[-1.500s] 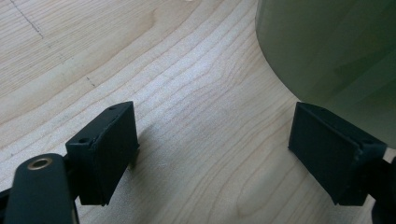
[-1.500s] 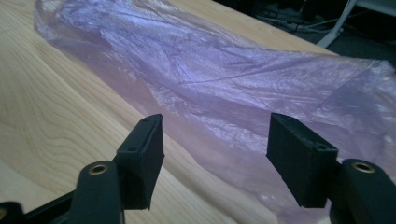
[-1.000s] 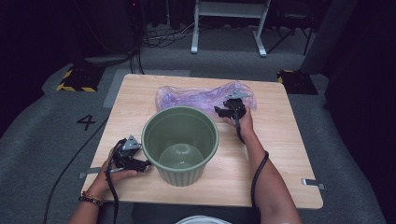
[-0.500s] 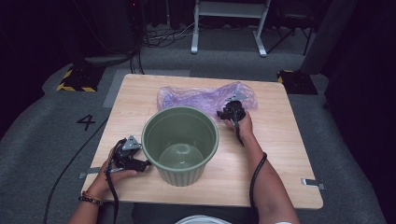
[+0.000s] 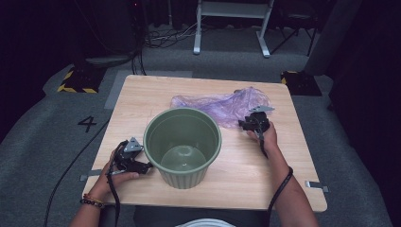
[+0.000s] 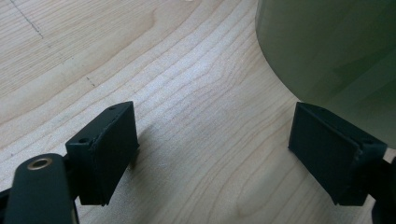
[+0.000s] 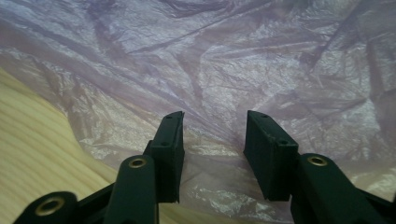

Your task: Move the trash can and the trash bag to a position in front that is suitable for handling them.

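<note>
A green ribbed bin [image 5: 184, 176] stands empty and upright mid-table, its wall [image 6: 336, 46] close in the left gripper view. Behind it lies a crumpled purple plastic bag [image 5: 217, 103]. My left gripper [image 5: 143, 166] rests low at the bin's left base. It is open [image 6: 210, 116], with bare wood between the jaws and its right jaw beside the bin wall. My right gripper [image 5: 243, 124] sits at the bag's near right edge. Its jaws have just been opening and stand apart [image 7: 215, 116]. The bag film [image 7: 210, 56] lies under and between them, unpinched.
The wooden table [image 5: 142, 94] has bare wood left of the bag and in front of the bin. Cables trail from both grippers off the near edge. A white round object [image 5: 205, 222] shows at the bottom edge. A metal frame [image 5: 231, 28] stands on the floor behind.
My right gripper has moved toward the person and a little to the right, along the bag's near edge. The left gripper and the bin have stayed put.
</note>
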A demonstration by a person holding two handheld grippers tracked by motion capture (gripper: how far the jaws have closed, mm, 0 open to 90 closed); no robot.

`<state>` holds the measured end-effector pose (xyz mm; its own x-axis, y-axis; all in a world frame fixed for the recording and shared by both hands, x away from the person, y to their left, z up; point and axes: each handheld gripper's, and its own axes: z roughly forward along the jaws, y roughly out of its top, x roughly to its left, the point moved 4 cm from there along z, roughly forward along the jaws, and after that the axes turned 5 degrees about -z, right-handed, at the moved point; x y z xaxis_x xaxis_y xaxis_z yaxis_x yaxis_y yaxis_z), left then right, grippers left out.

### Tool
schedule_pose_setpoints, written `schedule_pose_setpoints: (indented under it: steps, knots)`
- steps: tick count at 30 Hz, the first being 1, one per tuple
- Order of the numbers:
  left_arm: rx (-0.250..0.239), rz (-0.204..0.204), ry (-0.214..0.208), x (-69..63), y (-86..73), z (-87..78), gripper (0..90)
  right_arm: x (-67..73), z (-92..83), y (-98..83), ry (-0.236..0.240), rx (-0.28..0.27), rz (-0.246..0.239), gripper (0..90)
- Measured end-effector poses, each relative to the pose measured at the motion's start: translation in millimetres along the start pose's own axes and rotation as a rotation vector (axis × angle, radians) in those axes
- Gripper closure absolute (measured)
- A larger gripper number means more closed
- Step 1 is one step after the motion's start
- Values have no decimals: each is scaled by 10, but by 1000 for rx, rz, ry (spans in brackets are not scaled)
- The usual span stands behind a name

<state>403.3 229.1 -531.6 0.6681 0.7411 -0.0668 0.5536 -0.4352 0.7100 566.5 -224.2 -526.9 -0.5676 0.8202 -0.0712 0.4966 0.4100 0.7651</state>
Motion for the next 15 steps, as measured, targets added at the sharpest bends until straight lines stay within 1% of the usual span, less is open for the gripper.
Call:
schedule_pose_setpoints:
  steps: [2,3,4,6,7,9,10,12,13,14,15]
  knots:
    - [0,0,0,0,0,0,154,-27,-28,-24,3,2,-1,552]
    - [0,0,0,0,0,0,154,-73,-70,-66,9,2,-12,537]
    - [0,0,0,0,0,0,154,-155,-138,-133,8,1,-10,504]
    - [0,1,-1,1,1,1,153,-181,-157,-153,9,0,-6,502]
    - [-3,1,0,1,2,4,153,-237,-200,-194,2,-1,-8,480]
    - [-3,0,0,1,2,3,153,-258,-219,-211,-2,2,-10,467]
    - [-3,0,0,0,2,3,153,-310,-256,-239,-23,9,-8,445]
    - [-3,1,0,1,2,4,153,-351,-284,-254,-51,22,-9,419]
    - [-3,0,0,0,2,3,153,-376,-301,-258,-73,31,-10,418]
    - [-3,1,0,1,2,3,153,-402,-320,-259,-101,39,2,411]
    - [-3,1,0,1,2,3,153,-402,-320,-259,-101,39,2,411]
